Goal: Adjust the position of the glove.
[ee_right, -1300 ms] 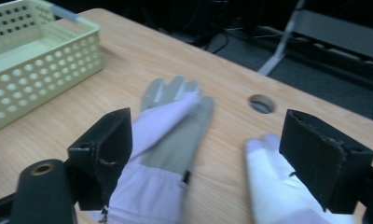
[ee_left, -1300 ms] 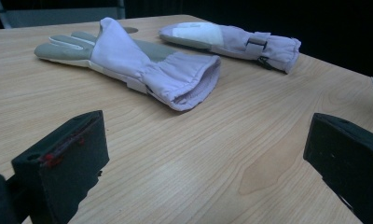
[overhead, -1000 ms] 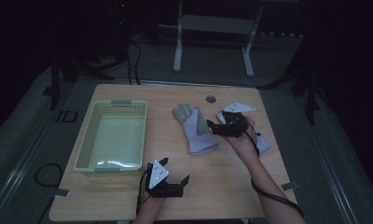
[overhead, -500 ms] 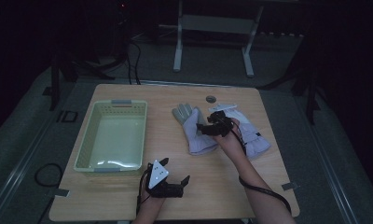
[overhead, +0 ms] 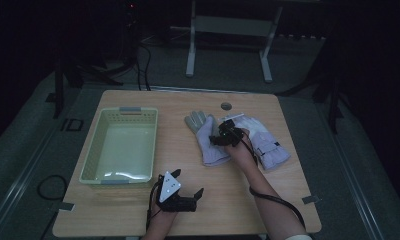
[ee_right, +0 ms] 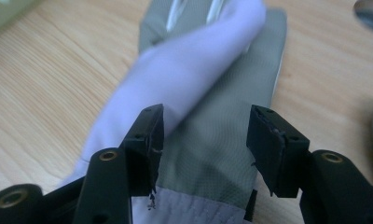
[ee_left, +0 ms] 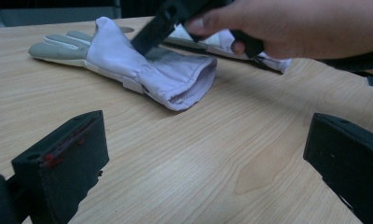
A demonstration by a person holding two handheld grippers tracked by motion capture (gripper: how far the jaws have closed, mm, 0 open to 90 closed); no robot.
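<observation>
table point(overhead: 248, 200): under both tools | basket point(overhead: 95, 150): beyond left gripper point(overhead: 188, 197), which rests wide, holding nothing | near glove point(overhead: 208, 145): directly under right gripper point(ee_right: 203, 149), jaws part-open astride its grey palm, not yet pinching | step, judged: grasping glove | next: lower, close on fabric

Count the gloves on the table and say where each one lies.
2. One glove lies mid-table, right of the basket, under the right gripper. The other glove lies just right of it, partly behind the hand.
</observation>
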